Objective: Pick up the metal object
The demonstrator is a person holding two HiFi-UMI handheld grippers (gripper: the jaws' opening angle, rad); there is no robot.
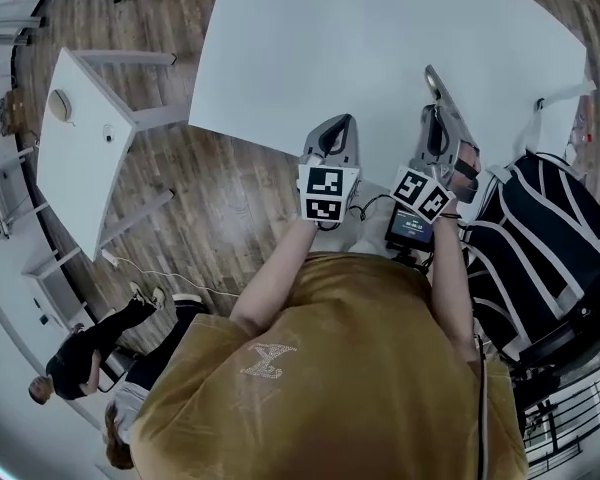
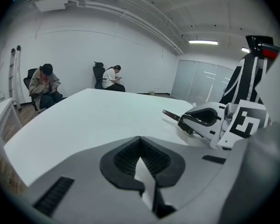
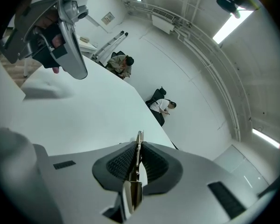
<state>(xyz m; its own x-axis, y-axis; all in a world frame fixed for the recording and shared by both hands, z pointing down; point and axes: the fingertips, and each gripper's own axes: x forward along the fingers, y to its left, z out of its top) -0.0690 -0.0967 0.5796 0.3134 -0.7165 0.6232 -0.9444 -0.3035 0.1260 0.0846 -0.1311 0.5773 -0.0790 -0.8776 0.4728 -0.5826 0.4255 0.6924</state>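
A thin metal object [image 1: 433, 80], fork-like with tines [image 2: 171, 115], sticks out ahead of my right gripper [image 1: 437, 111] over the white table [image 1: 380, 28]. In the right gripper view the ribbed pads [image 3: 122, 161] press on the metal strip [image 3: 139, 149] from both sides, so this gripper is shut on it. My left gripper [image 1: 336, 126] hovers beside it at the table's near edge. Its jaws are shut, the pads [image 2: 126, 157] meet at their tips and hold nothing. From the left gripper view the right gripper [image 2: 206, 120] lies to the right; the left gripper [image 3: 60, 31] shows at the upper left of the right gripper view.
A smaller white table [image 1: 80, 158] stands on the wood floor at the left. A black-and-white striped object [image 1: 550, 248] sits close at the right, with a small screen device [image 1: 412, 228] by the table edge. Two people [image 2: 46, 83] sit on chairs by the far wall.
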